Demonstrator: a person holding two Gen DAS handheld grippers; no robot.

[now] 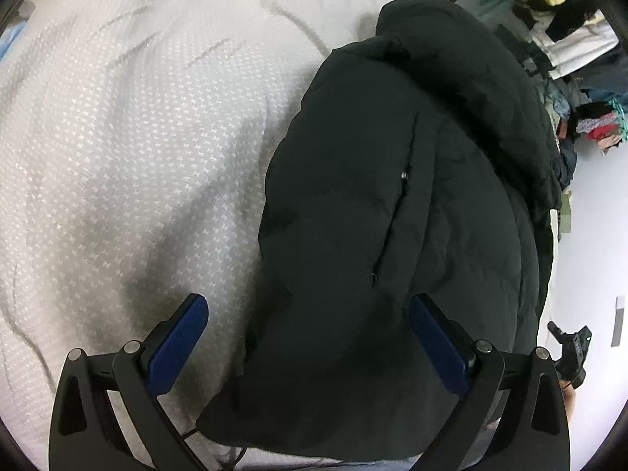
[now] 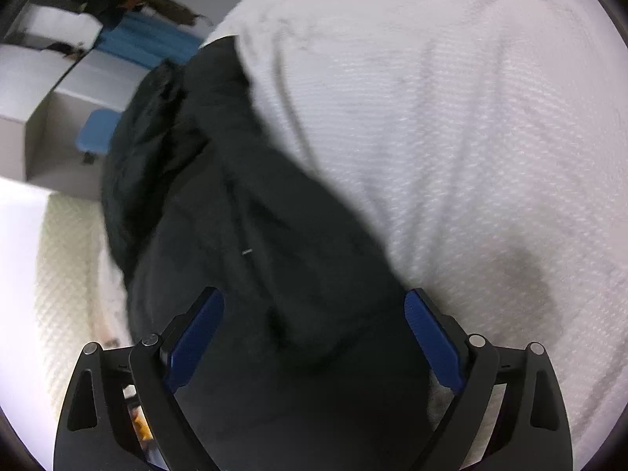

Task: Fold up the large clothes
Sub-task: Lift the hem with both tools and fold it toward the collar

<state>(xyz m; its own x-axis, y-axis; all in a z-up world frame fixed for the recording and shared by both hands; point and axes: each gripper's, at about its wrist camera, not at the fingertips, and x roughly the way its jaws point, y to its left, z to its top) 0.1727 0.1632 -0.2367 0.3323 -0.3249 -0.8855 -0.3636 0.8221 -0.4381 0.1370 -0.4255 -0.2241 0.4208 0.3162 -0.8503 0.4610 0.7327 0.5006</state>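
Observation:
A large black padded jacket [image 1: 392,204] lies folded lengthwise on a white textured bedspread [image 1: 129,137]. A zipped seam with a small metal snap runs down its middle. My left gripper [image 1: 308,306] is open above the jacket's near end, its blue fingers [image 1: 184,337] spread wide and empty. In the right wrist view the same jacket [image 2: 251,243] runs from the near edge to the far left over the bedspread [image 2: 451,137]. My right gripper [image 2: 314,302] is open and empty just above the jacket's near end.
Piles of mixed clothes [image 1: 596,121] lie beyond the bed's right edge, with pale floor [image 1: 596,255] below and the other gripper [image 1: 569,349] showing at that edge. White boxes [image 2: 47,78] and blue items [image 2: 98,133] stand past the bed's far left.

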